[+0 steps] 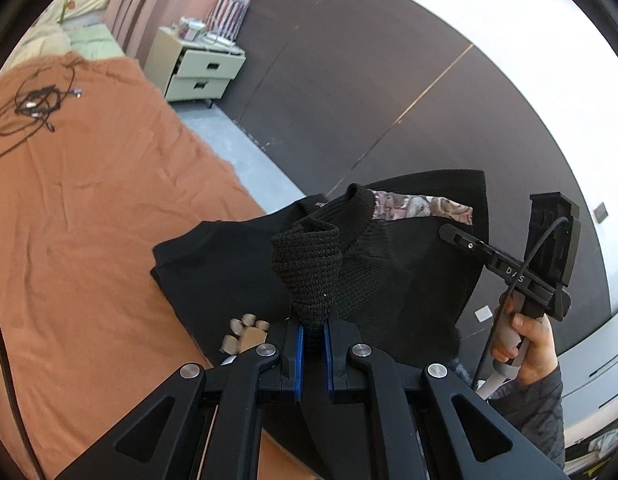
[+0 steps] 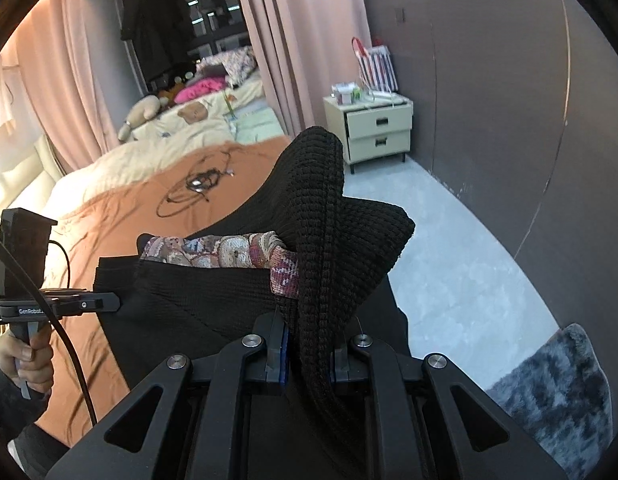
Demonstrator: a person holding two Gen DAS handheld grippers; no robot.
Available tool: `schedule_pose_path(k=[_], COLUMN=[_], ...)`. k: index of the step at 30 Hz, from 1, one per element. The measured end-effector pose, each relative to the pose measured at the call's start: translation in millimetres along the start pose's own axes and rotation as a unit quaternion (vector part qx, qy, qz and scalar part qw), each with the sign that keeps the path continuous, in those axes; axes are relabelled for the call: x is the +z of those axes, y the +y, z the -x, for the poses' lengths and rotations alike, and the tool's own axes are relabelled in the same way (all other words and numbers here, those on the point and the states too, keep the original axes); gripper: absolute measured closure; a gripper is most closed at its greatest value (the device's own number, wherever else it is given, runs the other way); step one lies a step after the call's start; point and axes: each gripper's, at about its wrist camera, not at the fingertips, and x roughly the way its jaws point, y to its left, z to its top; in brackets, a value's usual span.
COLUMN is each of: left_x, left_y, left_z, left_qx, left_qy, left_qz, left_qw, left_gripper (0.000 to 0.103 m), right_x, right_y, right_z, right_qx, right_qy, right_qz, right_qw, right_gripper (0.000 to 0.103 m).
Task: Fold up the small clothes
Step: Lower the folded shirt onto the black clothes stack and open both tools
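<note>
A black knitted garment (image 1: 389, 264) with a patterned floral band (image 1: 421, 206) hangs between both grippers above the orange bed. My left gripper (image 1: 314, 344) is shut on a bunched corner of its black knit. My right gripper (image 2: 307, 356) is shut on another thick fold of the same garment (image 2: 325, 232); the band (image 2: 213, 250) runs across towards the left. The right gripper also shows from outside in the left wrist view (image 1: 521, 276), held by a hand. The left gripper shows in the right wrist view (image 2: 49, 304). Another black cloth (image 1: 213, 272) lies on the bed under it.
The orange bedsheet (image 1: 89, 220) carries a tangle of black cables (image 1: 29, 108). A cream nightstand (image 1: 197, 68) with drawers stands by the dark wall. Small beige blocks (image 1: 245, 334) lie by the black cloth. A grey fluffy rug (image 2: 557, 392) is on the floor.
</note>
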Motion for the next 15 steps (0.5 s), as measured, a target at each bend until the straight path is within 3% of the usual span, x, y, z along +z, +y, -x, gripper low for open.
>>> schedule_pose_path(k=[3,4,5,6,7,8,9,15], left_x=[6.8,8.6,9.4,9.9,10.0,10.5,10.6,5.6], left_y=[21.8,28.4,37.4,42.4,48.2,52.8,56.0,66.0], left_z=[-22.5,-29.7,-40.4,-45.1,-49.0,-50.2,-50.1,-46.7], left_qx=[0.018,0.030,0.052,0.068,0.089,0.098,0.100,0.097], left_qy=[0.014,0.020,0.028,0.028,0.024,0.022,0.020,0.018], left_qz=[0.010,0.015,0.019,0.019,0.017,0.019,0.022,0.025], left_qw=[0.9997,0.9992,0.9981,0.9971,0.9956,0.9948,0.9946,0.9948], left_gripper=[0.093,0.091,0.081,0.070,0.064,0.055,0.051,0.051], right_x=[4.8,4.9,5.6,5.5,5.6,6.8,8.4,-3.8], right_y=[13.7,18.8,22.7,28.3,24.8,29.6,32.3,57.6], right_z=[-27.8,-38.7,-48.5,-59.7,-55.6,-55.1,-52.0,-6.2], right_qx=[-0.025,-0.047,-0.069,-0.100,-0.115,-0.130,-0.134,-0.148], right_qy=[0.021,0.033,0.045,0.056,0.057,0.054,0.052,0.048], right_qz=[-0.010,-0.015,-0.018,-0.025,-0.028,-0.028,-0.032,-0.041], right_qw=[0.999,0.998,0.996,0.993,0.991,0.990,0.989,0.987], right_gripper=[0.090,0.082,0.074,0.050,0.032,0.030,0.030,0.030])
